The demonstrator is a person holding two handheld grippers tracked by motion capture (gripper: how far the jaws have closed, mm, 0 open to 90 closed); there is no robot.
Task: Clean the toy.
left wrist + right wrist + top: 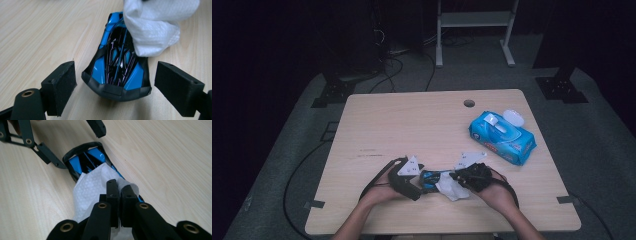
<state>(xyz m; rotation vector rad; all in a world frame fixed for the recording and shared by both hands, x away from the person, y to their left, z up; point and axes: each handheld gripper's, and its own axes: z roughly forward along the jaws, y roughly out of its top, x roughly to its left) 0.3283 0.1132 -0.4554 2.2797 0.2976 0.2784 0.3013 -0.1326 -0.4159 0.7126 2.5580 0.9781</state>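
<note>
A blue and black toy car [429, 180] [117, 67] [86, 157] lies on the wooden table [412, 125] near its front edge. My left gripper [419, 182] [120, 85] is open, one pad on each side of the car's near end with a gap on both sides. My right gripper [458, 178] [120, 188] is shut on a white wipe [451, 190] [152, 27] [91, 186], which drapes over the car's other end. In the right gripper view the left gripper's fingers [98, 127] stand beyond the car.
A blue pack of wet wipes [501, 137] with its white lid flipped open lies at the right of the table. A round cable hole [469, 103] sits near the far edge. Cables trail off the table's left side onto the floor.
</note>
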